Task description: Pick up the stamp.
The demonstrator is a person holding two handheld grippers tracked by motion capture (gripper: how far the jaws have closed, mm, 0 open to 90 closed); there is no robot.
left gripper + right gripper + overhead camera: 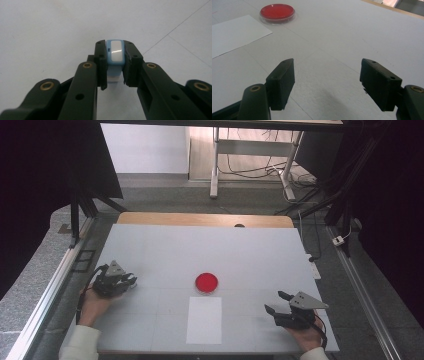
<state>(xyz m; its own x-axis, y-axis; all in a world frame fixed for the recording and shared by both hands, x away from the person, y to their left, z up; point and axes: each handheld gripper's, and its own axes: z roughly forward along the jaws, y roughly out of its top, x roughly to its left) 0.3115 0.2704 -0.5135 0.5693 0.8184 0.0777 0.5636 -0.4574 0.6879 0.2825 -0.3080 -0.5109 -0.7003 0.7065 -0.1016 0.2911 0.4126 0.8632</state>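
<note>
blue-and-white piece (115, 53): small blocky thing, pale blue shell with a glossy white inset on top, held between the left tongs at the near-left of the counter; can't tell what it is exactly, looks like a little plastic case or eraser-type block.
counter (165, 245): big pale grey sheet, faint seam lines, wooden edge at the far side.
white sheet (204, 319): flat paper rectangle, near centre, just nearer than the dish.
red dish (206, 282): shallow round clear dish, red inside, centre of the counter, well apart from both tongs.
left tongs (115, 62): clenched on the blue-and-white piece, pads pressing its two long sides, low over the counter on the near-left.
right tongs (327, 82): released, jaws wide apart, nothing between them, near-right of the counter, pointed toward the dish and sheet.
weight guess: light, one set of tongs should carry it fine.
stiffness guess: looks rigid, shell keeps its shape under the squeeze, no visible bulge.
slip risk: the glossy top suggests smooth plastic, so probably slippery; the flat side faces are the better hold.
where to hold: across the narrow width on the two long blue sides, about as gripped now, pads reaching well down the sides.
fragility guess: not fragile-looking, though a hard pinch could squirt it out forward.
hidden: underside and far end of the piece not visible.
</note>
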